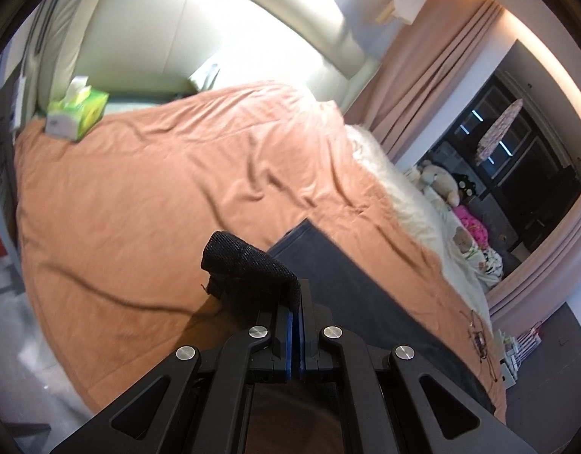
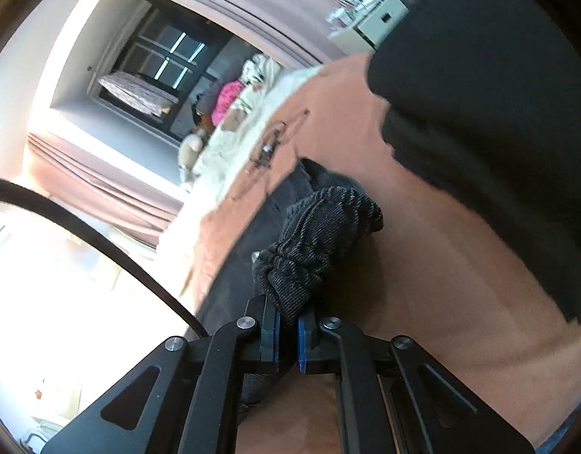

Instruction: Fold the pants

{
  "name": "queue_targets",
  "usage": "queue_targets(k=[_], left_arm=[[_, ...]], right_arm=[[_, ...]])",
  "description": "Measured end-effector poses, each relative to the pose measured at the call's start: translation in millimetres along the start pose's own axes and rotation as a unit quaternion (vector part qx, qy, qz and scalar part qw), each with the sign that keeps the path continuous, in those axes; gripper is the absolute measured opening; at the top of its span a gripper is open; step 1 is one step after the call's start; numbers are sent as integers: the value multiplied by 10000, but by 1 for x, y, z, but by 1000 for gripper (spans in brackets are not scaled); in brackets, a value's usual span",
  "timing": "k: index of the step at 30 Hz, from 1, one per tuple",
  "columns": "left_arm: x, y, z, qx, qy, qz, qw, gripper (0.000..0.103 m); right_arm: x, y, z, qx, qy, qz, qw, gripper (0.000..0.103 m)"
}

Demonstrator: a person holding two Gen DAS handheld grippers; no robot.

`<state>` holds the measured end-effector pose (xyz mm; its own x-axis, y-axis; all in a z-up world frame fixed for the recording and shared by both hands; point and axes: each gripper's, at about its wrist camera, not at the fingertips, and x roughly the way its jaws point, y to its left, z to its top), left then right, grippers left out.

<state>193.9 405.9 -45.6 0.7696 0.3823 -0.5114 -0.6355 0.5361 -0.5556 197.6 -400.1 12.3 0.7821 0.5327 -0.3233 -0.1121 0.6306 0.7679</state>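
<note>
Both grippers clamp bunched edges of the dark charcoal denim pants [image 1: 328,261]: left gripper [image 1: 296,314], right gripper [image 2: 288,321]. The pants stretch away over the orange bedspread [image 1: 139,189], probably lengthwise between them.

We note strong glare blowing out the headboard [image 1: 199,34], overexposed floor at right-wrist lower left, motion blur on the bedspread [image 1: 146,174] edges, heavy fisheye curvature, dark vignetted corners.
</note>
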Motion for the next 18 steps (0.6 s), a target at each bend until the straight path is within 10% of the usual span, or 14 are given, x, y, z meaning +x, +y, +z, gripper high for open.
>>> queue_targets(k=[18], left_arm=[[33, -49, 50, 164, -285, 76, 9994, 2]], right_arm=[[84, 45, 54, -303, -105, 218, 9992, 3]])
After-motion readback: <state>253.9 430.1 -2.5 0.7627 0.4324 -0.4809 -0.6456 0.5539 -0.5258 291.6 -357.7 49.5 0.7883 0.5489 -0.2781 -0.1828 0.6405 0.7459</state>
